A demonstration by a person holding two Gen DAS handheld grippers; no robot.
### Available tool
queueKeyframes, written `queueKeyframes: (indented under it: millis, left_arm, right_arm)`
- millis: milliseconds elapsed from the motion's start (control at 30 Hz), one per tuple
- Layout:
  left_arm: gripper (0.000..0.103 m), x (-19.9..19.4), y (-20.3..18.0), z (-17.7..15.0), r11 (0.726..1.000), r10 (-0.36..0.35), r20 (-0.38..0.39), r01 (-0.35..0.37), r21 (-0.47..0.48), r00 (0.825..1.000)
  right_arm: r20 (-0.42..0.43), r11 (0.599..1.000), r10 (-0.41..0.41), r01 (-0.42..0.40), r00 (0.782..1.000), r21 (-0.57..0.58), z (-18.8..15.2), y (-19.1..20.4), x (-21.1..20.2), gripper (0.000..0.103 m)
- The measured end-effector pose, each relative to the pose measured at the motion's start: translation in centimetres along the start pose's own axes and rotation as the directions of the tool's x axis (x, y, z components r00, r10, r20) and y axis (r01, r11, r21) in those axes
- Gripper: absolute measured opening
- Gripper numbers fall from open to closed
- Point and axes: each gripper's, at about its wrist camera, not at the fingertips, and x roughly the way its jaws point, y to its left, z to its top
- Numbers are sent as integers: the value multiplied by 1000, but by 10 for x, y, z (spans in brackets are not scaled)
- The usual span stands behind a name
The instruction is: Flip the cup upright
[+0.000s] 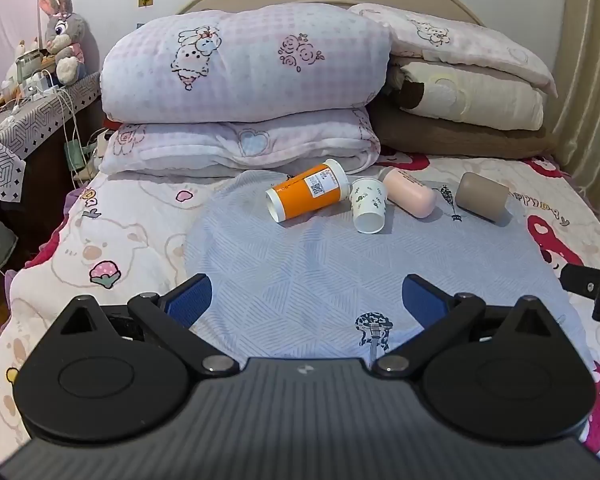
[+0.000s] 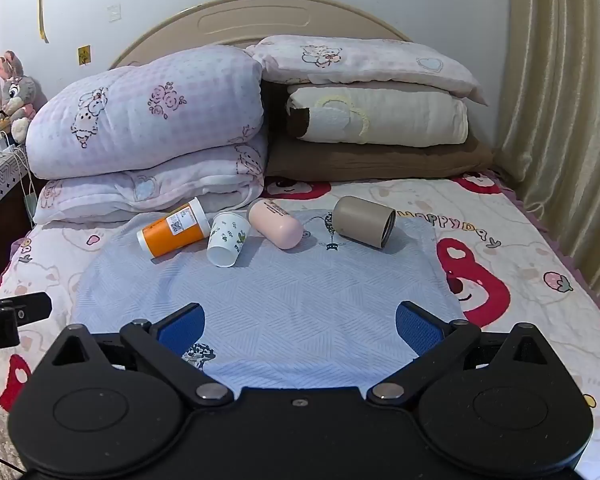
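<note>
Several cups lie on their sides on a light blue cloth (image 1: 308, 264) on the bed: an orange cup (image 1: 306, 193), a small white patterned paper cup (image 1: 368, 205), a pink cup (image 1: 410, 194) and a taupe cup (image 1: 482, 197). They also show in the right wrist view: orange cup (image 2: 174, 228), white paper cup (image 2: 227, 239), pink cup (image 2: 275, 224), taupe cup (image 2: 364, 221). My left gripper (image 1: 307, 300) is open and empty, well short of the cups. My right gripper (image 2: 300, 328) is open and empty, also short of them.
Folded quilts (image 1: 240, 92) and pillows (image 1: 460, 92) are stacked behind the cups against the headboard. A cluttered bedside table (image 1: 32, 100) with cables and a plush rabbit stands at the left. A curtain (image 2: 560, 120) hangs at the right. The cartoon bedsheet (image 2: 520, 260) surrounds the cloth.
</note>
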Motion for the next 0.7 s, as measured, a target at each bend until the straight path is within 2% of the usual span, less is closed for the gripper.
queueKeyframes:
  millis: [100,267,333,600,700]
  left_arm:
    - [103,1,-2,-1,1000,27,18,-27,6,999]
    - [103,7,-8,0,1000,28,14,-28,-4,1000]
    - [103,1,0,-4,999,12,28,-11,-39,1000]
    - [103,-8,5,-6,997,-29,92,35,-66,995]
    - [103,-10,2,-7,999,7,92,-3,-39,996]
  right_arm:
    - [0,1000,-2,2,1000,0,0,1,-1,103]
    - [-14,1000,-4,4,1000,2,0,0,1,103]
    - [-14,1000,-6,6,1000,2,-1,1,2,103]
    - [-12,1000,-8,8,1000,13,-1,-5,3,103]
    - [-12,1000,-9,10,1000,16,-2,-7,3,103]
